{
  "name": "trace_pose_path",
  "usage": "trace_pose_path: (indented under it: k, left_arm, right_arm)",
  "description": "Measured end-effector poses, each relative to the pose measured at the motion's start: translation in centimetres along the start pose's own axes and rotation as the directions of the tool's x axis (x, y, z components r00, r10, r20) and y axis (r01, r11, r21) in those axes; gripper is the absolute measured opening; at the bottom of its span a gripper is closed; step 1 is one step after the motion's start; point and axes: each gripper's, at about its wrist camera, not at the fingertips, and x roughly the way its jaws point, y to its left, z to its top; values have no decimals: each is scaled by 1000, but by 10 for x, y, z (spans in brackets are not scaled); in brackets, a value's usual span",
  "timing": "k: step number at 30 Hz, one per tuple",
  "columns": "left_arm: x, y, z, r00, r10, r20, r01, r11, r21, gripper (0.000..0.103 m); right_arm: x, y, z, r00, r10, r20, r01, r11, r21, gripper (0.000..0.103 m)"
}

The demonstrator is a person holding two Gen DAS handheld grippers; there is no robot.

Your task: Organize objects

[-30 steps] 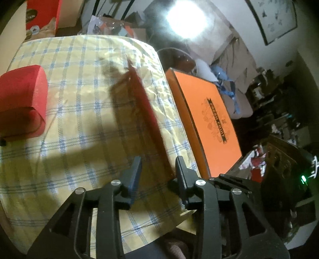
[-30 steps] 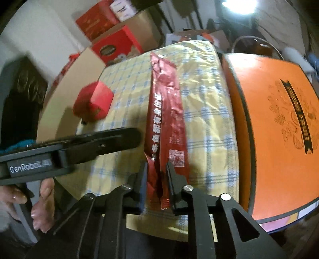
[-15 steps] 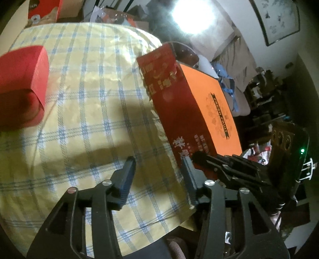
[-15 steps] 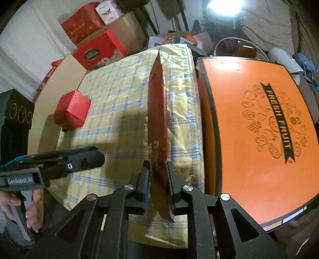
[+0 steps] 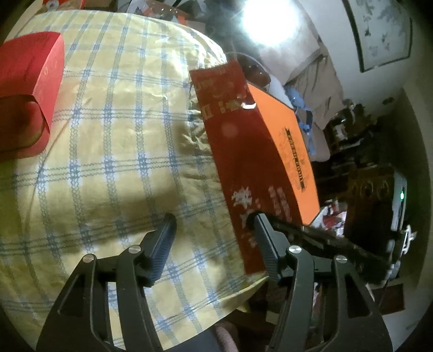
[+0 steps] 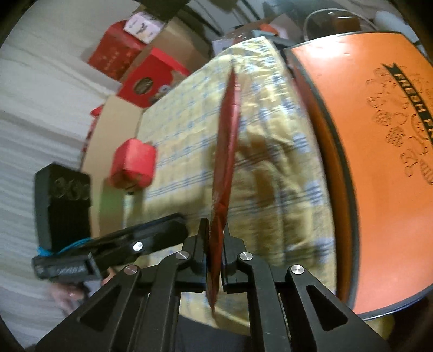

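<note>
A yellow checked cloth covers the tabletop, with a big orange box along its right edge and a small red box lying towards the far left. The red foil pouch stands on edge above the cloth, its near end pinched tight in the right gripper. The left gripper, whose jaws have just been opening, is parted with nothing between them, its right finger just beside the pouch.

A blown-out lamp glares at one o'clock in the dim left view, fisheye edges bend and darken, and the right view smears with motion blur.
</note>
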Motion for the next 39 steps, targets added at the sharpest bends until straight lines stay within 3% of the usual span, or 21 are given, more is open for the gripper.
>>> trace_pose_path:
  k: [14,18,25,34,39]
  left_arm:
    - [-6,5,13,995,-99,19,100,994,-47,59]
    - [-12,1,13,997,-66,31,66,998,-16,44]
    - [-31,-2,12,997,-48,67,49,999,-6,29]
    - [-79,-8,8,987,33,155,-42,998,55,18]
    - [-110,5,8,979,63,192,-72,997,41,15]
  right_arm:
    - [8,46,-20,998,36,-51,-42,991,-126,7]
    - [5,62,-22,999,6,-36,-12,983,-183,7]
    - [-1,78,-23,1000,-23,-20,17,972,-234,8]
    - [-1,119,-16,1000,-28,-8,24,953,-303,8]
    - [11,152,-11,999,-32,-19,23,936,-351,8]
